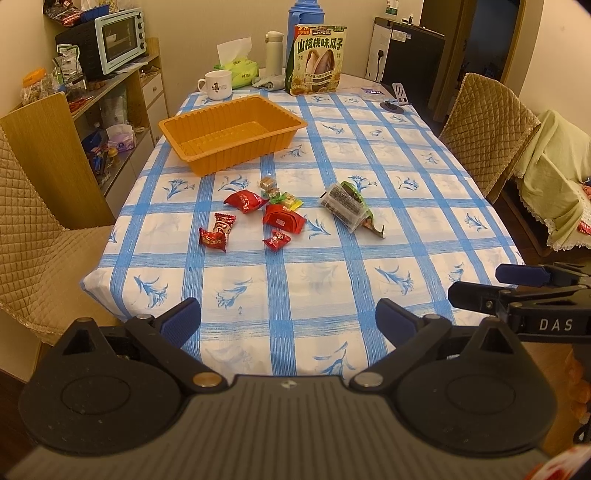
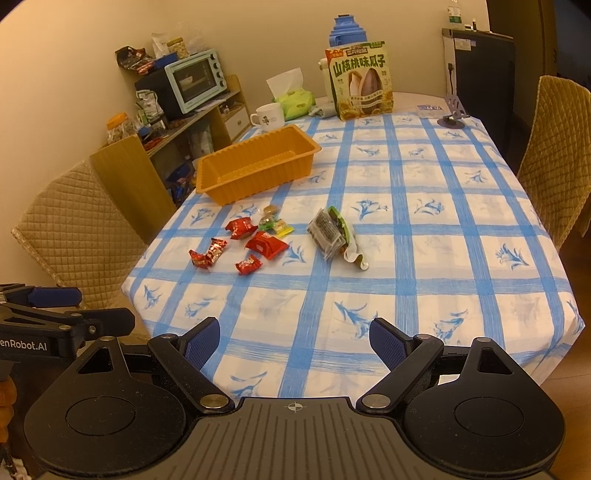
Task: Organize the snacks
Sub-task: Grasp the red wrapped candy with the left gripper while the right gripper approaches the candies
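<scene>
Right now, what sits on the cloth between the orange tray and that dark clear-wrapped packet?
Only bare blue-checked tablecloth lies between the orange tray and the dark packet; the small candies sit off to the tray's near side. Both wrist views show it.

There is one orange tray (image 1: 232, 136) on the table. Five red snacks lie near it: (image 1: 244, 201), (image 1: 283, 218), (image 1: 224, 223), (image 1: 212, 239) and (image 1: 276, 240). Next to them sit a few small candies (image 1: 279, 194) in a bunch, too close together to count. One clear pack (image 1: 341, 206) lies on one green pack (image 1: 360, 206). One big seed bag (image 1: 317, 59) stands up. There is one white cup (image 1: 218, 85), one tissue pack (image 1: 238, 68), one white bottle (image 1: 274, 51) and one blue jug (image 1: 304, 22). Two grippers show, (image 1: 288, 319) and (image 2: 294, 338).
</scene>
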The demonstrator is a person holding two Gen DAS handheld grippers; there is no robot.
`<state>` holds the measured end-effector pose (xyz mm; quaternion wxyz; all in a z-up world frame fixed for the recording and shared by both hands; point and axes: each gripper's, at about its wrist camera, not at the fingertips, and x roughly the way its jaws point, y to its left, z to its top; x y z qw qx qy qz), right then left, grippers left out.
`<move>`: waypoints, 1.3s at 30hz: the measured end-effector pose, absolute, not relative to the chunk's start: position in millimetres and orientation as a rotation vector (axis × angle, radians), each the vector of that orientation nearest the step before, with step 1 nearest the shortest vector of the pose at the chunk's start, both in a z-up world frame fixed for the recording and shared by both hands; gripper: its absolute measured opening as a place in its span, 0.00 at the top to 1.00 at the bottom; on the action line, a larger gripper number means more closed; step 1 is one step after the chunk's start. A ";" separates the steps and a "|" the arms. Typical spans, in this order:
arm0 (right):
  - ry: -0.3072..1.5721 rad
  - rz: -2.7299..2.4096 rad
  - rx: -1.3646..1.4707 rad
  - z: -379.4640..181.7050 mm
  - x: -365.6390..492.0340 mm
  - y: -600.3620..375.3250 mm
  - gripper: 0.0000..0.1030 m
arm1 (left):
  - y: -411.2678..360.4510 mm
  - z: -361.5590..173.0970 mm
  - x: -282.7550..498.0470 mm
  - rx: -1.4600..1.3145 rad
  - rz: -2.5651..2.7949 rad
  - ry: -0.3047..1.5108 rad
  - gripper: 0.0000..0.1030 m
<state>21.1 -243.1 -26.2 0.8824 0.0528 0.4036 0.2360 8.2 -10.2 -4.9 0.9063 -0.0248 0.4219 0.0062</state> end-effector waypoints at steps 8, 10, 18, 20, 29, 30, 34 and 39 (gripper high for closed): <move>0.800 0.504 0.131 -38.5 30.9 -255.4 0.15 | 7.0 -18.0 17.6 -0.044 0.021 0.819 0.12; 0.790 0.502 0.137 -41.2 35.0 -256.3 0.15 | 13.4 -21.3 22.5 -0.041 0.030 0.807 0.13; 0.761 0.508 0.157 -54.4 59.3 -252.6 0.15 | 36.1 -44.0 53.2 0.020 0.045 0.765 0.28; 0.759 0.500 0.165 -58.4 65.0 -250.6 0.15 | 43.5 -53.8 65.0 0.019 0.044 0.769 0.31; 0.780 0.455 0.148 -80.2 98.2 -234.0 0.15 | 74.8 -102.5 118.4 0.046 0.031 0.792 0.42; 0.780 0.450 0.145 -81.8 101.6 -231.6 0.15 | 77.1 -106.9 123.3 0.048 0.029 0.794 0.42; 0.795 0.435 0.138 -90.1 119.1 -221.4 0.25 | 84.2 -124.3 141.3 0.045 0.020 0.811 0.42; 0.817 0.428 0.133 -98.8 137.4 -209.3 0.28 | 91.6 -140.7 159.3 0.037 0.013 0.831 0.42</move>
